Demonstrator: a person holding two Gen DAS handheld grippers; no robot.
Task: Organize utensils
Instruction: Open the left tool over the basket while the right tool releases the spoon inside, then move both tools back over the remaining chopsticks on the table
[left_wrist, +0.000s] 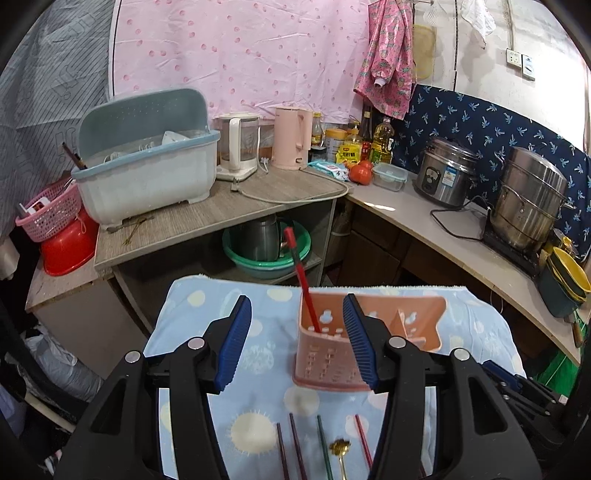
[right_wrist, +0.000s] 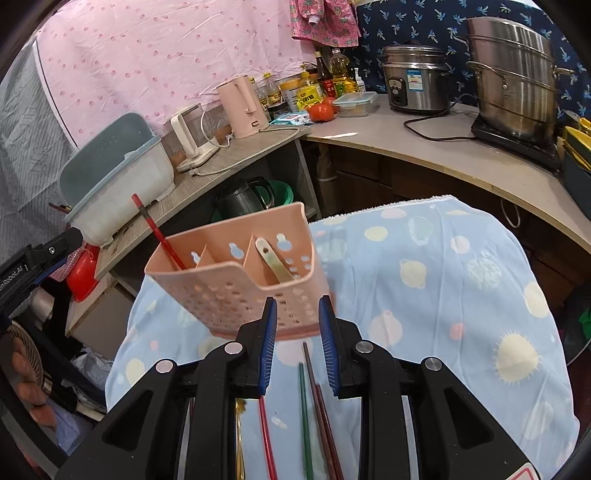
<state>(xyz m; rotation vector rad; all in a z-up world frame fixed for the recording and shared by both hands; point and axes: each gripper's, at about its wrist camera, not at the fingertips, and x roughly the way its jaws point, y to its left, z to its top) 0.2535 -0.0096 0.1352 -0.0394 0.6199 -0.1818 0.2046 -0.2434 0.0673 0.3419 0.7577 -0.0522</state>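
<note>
A pink perforated utensil holder (left_wrist: 334, 345) (right_wrist: 236, 273) stands on the blue patterned cloth (left_wrist: 258, 354) (right_wrist: 443, 295). A red chopstick (left_wrist: 301, 273) (right_wrist: 159, 232) leans in its left compartment. A gold spoon handle (right_wrist: 275, 264) rests in its right compartment. Loose chopsticks, dark red (left_wrist: 295, 446) (right_wrist: 321, 410), green (left_wrist: 322, 443) (right_wrist: 304, 417) and red (left_wrist: 364, 443) (right_wrist: 266, 435), and a gold spoon (left_wrist: 340, 452) lie on the cloth in front of the holder. My left gripper (left_wrist: 297, 343) is open and empty over the cloth near the holder's left end. My right gripper (right_wrist: 297, 332) is open and empty above the loose chopsticks.
A dish rack box (left_wrist: 147, 173) (right_wrist: 114, 173), kettles (left_wrist: 290, 138) (right_wrist: 242, 107), bottles and tomatoes (left_wrist: 360, 171) sit on the counter behind. A rice cooker (left_wrist: 445, 171) and steel pot (left_wrist: 528, 199) stand at right. A green basin (left_wrist: 266, 254) sits under the counter.
</note>
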